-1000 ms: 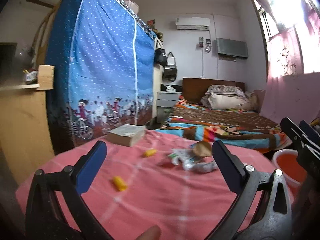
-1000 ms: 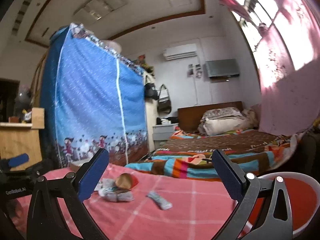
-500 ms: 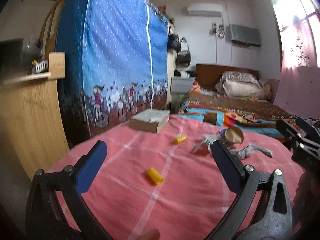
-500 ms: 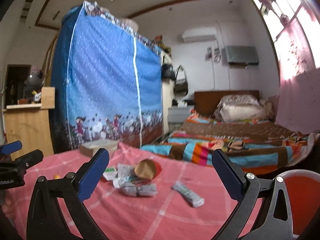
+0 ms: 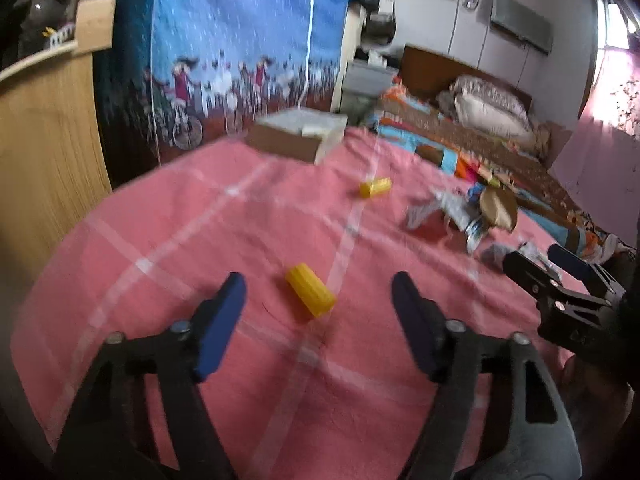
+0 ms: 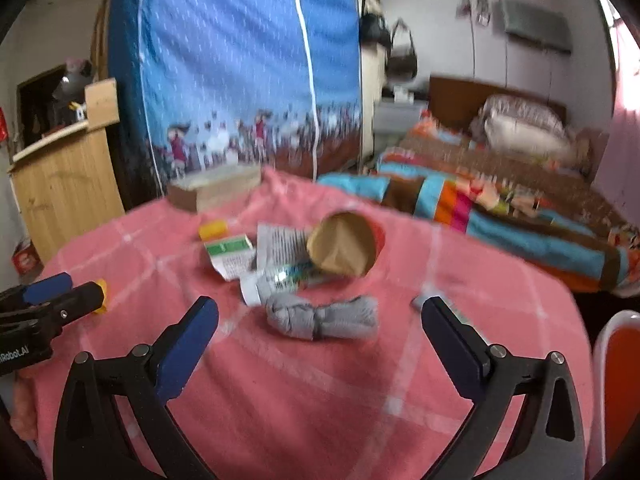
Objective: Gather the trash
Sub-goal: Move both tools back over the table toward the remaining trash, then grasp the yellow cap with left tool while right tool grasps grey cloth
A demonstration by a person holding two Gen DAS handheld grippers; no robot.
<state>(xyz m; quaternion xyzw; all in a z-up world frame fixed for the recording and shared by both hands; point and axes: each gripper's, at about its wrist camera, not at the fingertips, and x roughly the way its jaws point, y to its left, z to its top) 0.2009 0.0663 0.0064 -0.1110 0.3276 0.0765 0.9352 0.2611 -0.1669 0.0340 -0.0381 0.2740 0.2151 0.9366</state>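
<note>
Step in hand: the approach to a first pick; both tools are lowered toward litter on the desk, which is covered in a pink checked cloth, and nothing is held.
Left hand-held gripper: jaws closing, not yet pressing on anything; a yellow ribbed piece lies on the cloth between the two blue pads, touching neither as far as the left wrist view shows.
Right hand-held gripper: released, jaws wide; a grey wad like rolled cloth or paper lies just ahead, between the fingertips but beyond them.
Rest of the trash: a second yellow piece farther back; a brown paper cup on its side, touching torn printed wrappers; a small grey item near the right fingertip is too hidden to name.
Where it should go: a red bin with a white rim shows at the desk's right edge, probably the target.
Not trash, by my reading: a book at the far edge of the desk.
Next move calls for: the left jaws to settle down around the yellow piece across its short side, since it is round and could roll out; the right tool needs to reach a little farther before closing on the wad.
Risk: pinching the cloth along with the piece.
</note>
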